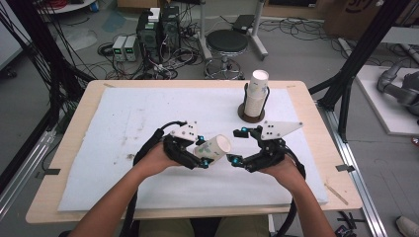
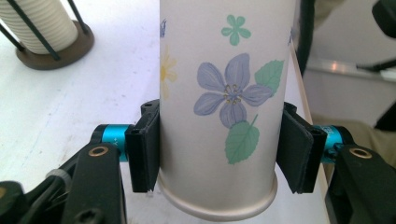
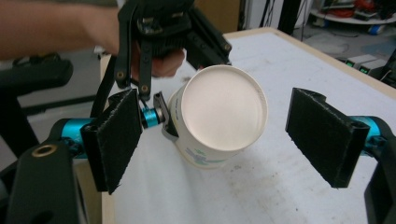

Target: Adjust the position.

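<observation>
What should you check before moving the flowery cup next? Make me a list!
1. Left tool shut on the flowered paper cup: ok.
2. Pads press both sides of the cup: ok.
3. Right tool open, pads apart from the cup: ok.
4. Cup's open end faces the right tool: ok.
5. Cup stack in its holder stands upright, apart from both tools: ok.
6. Cup uncrushed: cannot tell.

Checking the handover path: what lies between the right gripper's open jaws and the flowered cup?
Nothing: in the right gripper view, the right gripper faces the flowered cup across bare white mat.
</observation>
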`<action>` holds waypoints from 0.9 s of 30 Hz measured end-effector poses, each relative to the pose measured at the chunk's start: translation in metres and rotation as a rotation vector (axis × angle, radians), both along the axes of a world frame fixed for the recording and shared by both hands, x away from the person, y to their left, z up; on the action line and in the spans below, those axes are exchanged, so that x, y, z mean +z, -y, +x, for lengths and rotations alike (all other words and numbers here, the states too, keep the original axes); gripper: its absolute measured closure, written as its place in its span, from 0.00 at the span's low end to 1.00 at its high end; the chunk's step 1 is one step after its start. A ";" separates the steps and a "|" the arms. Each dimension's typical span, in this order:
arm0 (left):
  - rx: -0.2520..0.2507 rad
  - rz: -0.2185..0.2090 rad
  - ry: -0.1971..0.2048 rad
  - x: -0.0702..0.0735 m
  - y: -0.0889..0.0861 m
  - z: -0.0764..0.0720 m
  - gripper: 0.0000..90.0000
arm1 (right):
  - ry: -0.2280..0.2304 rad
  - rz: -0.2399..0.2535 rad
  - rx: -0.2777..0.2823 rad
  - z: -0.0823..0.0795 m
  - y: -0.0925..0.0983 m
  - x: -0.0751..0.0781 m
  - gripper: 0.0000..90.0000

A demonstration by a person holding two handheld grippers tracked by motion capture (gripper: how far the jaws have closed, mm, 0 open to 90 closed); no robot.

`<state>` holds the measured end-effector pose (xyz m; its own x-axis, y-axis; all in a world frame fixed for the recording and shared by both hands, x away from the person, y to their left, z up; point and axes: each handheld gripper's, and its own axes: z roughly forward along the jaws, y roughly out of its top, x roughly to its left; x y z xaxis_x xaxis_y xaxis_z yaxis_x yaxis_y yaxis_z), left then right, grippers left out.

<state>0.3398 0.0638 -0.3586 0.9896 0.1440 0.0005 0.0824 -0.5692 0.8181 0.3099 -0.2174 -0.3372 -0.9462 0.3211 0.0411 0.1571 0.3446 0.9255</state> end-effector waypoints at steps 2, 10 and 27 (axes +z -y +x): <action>-0.015 0.025 0.004 0.004 0.001 0.000 0.44 | 0.008 -0.029 0.009 0.000 -0.001 0.001 0.21; -0.052 0.095 0.027 0.011 0.007 0.000 0.44 | 0.016 -0.133 0.064 0.007 -0.010 0.002 0.21; -0.124 0.172 0.007 0.007 0.014 -0.004 0.43 | 0.030 -0.292 0.206 0.014 -0.030 -0.003 0.39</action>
<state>0.3361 0.0502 -0.3512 0.9996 0.0182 0.0214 -0.0023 -0.7060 0.7082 0.3236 -0.1870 -0.3407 -0.9917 0.1174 -0.0529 0.0310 0.6165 0.7867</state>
